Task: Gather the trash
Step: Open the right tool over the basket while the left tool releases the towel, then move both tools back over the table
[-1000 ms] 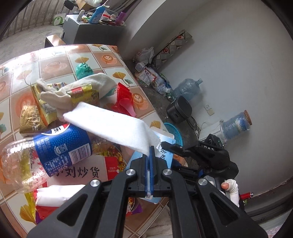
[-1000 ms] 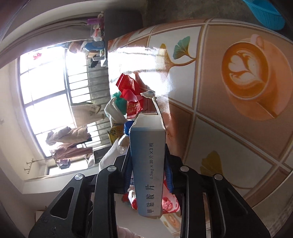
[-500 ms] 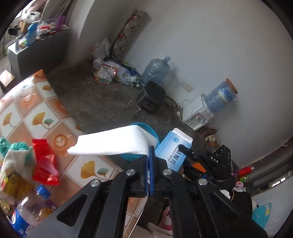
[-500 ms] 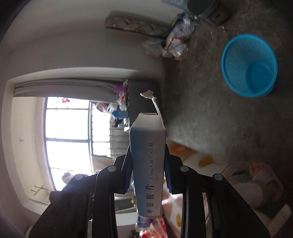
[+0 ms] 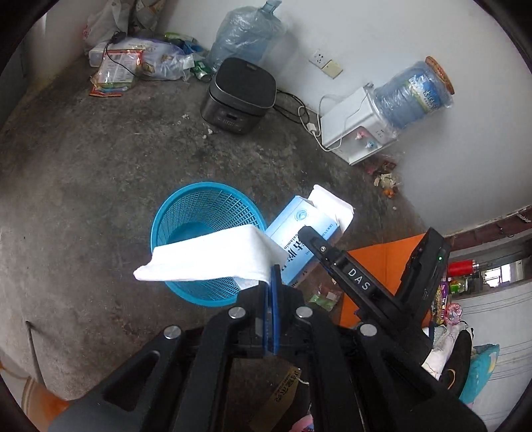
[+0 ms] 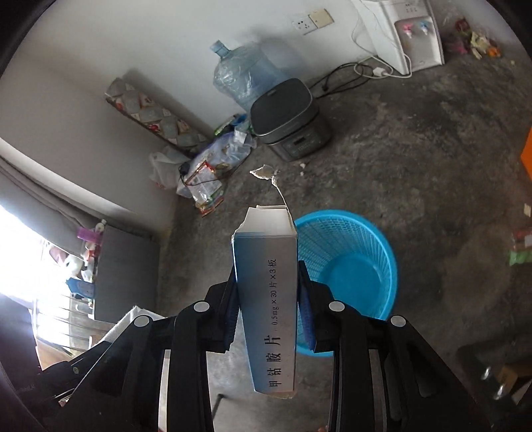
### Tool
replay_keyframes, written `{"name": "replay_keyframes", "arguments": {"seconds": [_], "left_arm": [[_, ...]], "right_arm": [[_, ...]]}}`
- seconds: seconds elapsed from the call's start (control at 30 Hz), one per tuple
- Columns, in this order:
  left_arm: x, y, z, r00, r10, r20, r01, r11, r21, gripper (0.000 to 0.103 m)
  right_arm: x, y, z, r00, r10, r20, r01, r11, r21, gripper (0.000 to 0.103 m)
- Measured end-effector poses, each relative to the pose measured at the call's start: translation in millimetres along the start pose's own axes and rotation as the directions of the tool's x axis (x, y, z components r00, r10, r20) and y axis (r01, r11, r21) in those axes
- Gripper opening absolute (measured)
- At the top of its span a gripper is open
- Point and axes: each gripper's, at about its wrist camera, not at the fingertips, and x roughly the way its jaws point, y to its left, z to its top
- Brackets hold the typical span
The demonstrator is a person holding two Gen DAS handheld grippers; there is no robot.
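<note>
My left gripper [image 5: 271, 274] is shut on a corner of a white tissue [image 5: 206, 256], which hangs over the blue mesh basket [image 5: 166, 216] on the floor. My right gripper [image 6: 267, 292] has a blue and white medicine box [image 6: 266, 299] upright between its pads, with its torn flap on top. The jaws are opening, and the pads still touch the box's sides. That box [image 5: 299, 226] shows in the left wrist view just right of the basket's rim. In the right wrist view the basket [image 6: 335, 214] lies behind and to the right of the box.
On the concrete floor beyond the basket stand a black rice cooker [image 5: 239, 96], a white water dispenser [image 5: 352, 133] with cables, and a big water jug [image 5: 246, 30]. Bags of litter [image 5: 126, 66] lie along the wall. An orange surface [image 5: 382, 266] is at the right.
Both grippers swung away from the cluttered table and now point down at the floor by the blue basket. The tissue and the medicine box came along in their jaws.
</note>
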Motion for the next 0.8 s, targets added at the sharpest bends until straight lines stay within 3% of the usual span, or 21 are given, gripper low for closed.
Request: {"name": "replay_keyframes", "arguments": {"seconds": [0.03, 0.1, 0.13, 0.17, 0.33, 0.6, 0.7, 0.8], "left_arm": [[15.7, 3.7, 5.4, 1.0, 0.006, -0.015, -0.006, 1.0, -0.004, 0.003], [39.6, 14.3, 11.7, 0.999, 0.036, -0.029, -0.036, 0.999, -0.018, 0.02], [49.0, 18.4, 14.0, 0.999, 0.045, -0.03, -0.046, 0.999, -0.024, 0.038], [54.5, 22.9, 14.0, 0.998, 0.054, -0.023, -0.055, 0.998, -0.027, 0.044], [57.3, 34.8, 13.7, 0.999, 0.046, 0.002, -0.046, 0.997, -0.064, 0.056], [-5.3, 13.8, 5.3, 0.991, 0.054, 0.122, -0.058, 0.998, 0.025, 0.06], [-49.4, 3.7, -5.5, 0.978, 0.066, 0.198, -0.081, 0.994, 0.07, 0.064], [-105.0, -6.2, -25.0, 0.953, 0.07, 0.295, -0.111, 0.986, 0.123, 0.07]], "right_arm": [[10.3, -2.5, 2.9, 1.0, -0.011, -0.011, 0.011, 1.0, -0.009, 0.033], [31.0, -4.9, 6.0, 0.999, -0.036, -0.035, 0.035, 0.999, -0.039, 0.034], [37.2, -5.7, 6.8, 0.998, -0.059, -0.038, 0.057, 0.997, -0.057, 0.037], [44.0, -6.4, 6.3, 0.996, -0.086, -0.037, 0.083, 0.994, -0.076, 0.046], [46.5, -4.8, 2.8, 0.995, -0.104, -0.012, 0.102, 0.988, -0.114, 0.055], [-0.2, 20.7, -1.8, 0.984, -0.06, 0.166, 0.095, 0.973, -0.212, 0.063], [-40.7, 44.9, -12.3, 0.959, -0.018, 0.283, 0.101, 0.954, -0.282, 0.074], [-84.8, 71.3, -29.4, 0.917, 0.056, 0.395, 0.096, 0.93, -0.354, 0.088]]}}
